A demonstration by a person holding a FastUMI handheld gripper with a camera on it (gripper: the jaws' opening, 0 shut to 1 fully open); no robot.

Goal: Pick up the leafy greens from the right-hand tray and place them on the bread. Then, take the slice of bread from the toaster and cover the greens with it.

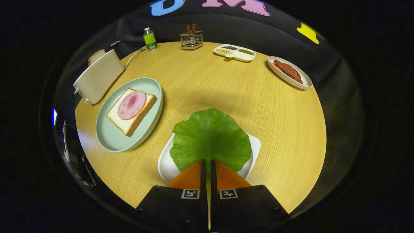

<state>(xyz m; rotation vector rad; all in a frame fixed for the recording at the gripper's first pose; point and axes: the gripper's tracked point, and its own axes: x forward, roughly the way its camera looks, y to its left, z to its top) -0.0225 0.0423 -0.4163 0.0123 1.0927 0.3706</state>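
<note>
Greens: one broad, flat leaf, lying over a white tray near the table's near edge, stalk end toward the gripper. Fingers drawn nearly together on the leaf's near edge, only a thin slit between; appears pinched, though contact of both pads not fully clear. Probably very light, thin, floppy, likely artificial with a smooth, slightly slick face; apt to droop and flap once lifted, and to slip from a shallow pinch. Best held at the near edge by the midrib, where stiffest, with a deeper bite. No risk of breakage, some of folding or creasing.

Target to the left: bread topped with a ham slice on a green plate. Farther left, toaster with a second slice standing in its slot. Needs laying flat, centred over the ham. Far off: bottle, rack, divided dish, plate of meat.
</note>
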